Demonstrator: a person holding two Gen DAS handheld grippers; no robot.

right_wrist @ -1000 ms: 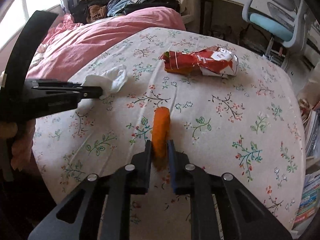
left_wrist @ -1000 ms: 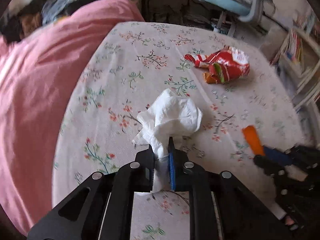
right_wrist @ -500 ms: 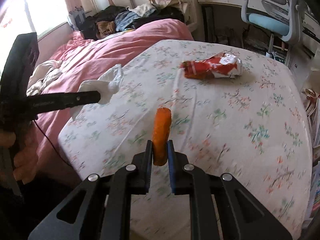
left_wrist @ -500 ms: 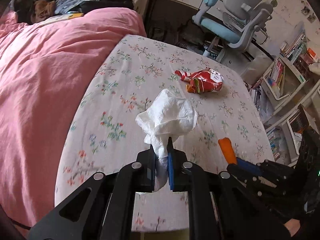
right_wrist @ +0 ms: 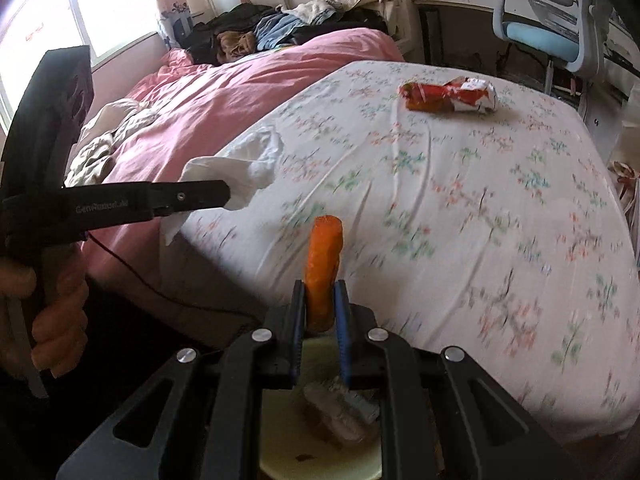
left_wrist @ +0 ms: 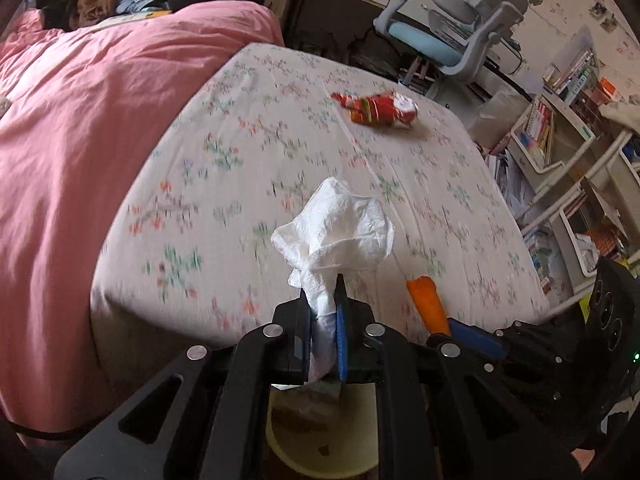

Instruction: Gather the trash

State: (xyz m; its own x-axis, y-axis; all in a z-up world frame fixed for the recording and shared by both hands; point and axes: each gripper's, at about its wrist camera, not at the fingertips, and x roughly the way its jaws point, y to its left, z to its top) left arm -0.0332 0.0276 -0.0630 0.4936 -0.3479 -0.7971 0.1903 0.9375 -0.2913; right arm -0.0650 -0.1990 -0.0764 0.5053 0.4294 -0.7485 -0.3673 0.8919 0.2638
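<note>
So right now my left gripper (left_wrist: 323, 312) is clamped on a crumpled white tissue (left_wrist: 336, 232), which puffs out above the fingertips, and my right gripper (right_wrist: 320, 312) is pinched tight on an orange carrot piece (right_wrist: 323, 264) that sticks up between the pads. Both are held in the air near the foot edge of the bed, over the floral sheet (right_wrist: 460, 208). Directly below each gripper I can see a pale round bin (right_wrist: 280, 452) with some wadded stuff (right_wrist: 340, 408) already in it, though what exactly that is I can't make out. The red snack wrapper (left_wrist: 376, 109) is lying on the sheet toward the far end, well apart from both grippers. The pink duvet (left_wrist: 80, 128) covers the left side of the bed, with a pile of clothes (right_wrist: 280, 28) behind it and a blue desk chair (left_wrist: 452, 36) past the mattress.
</note>
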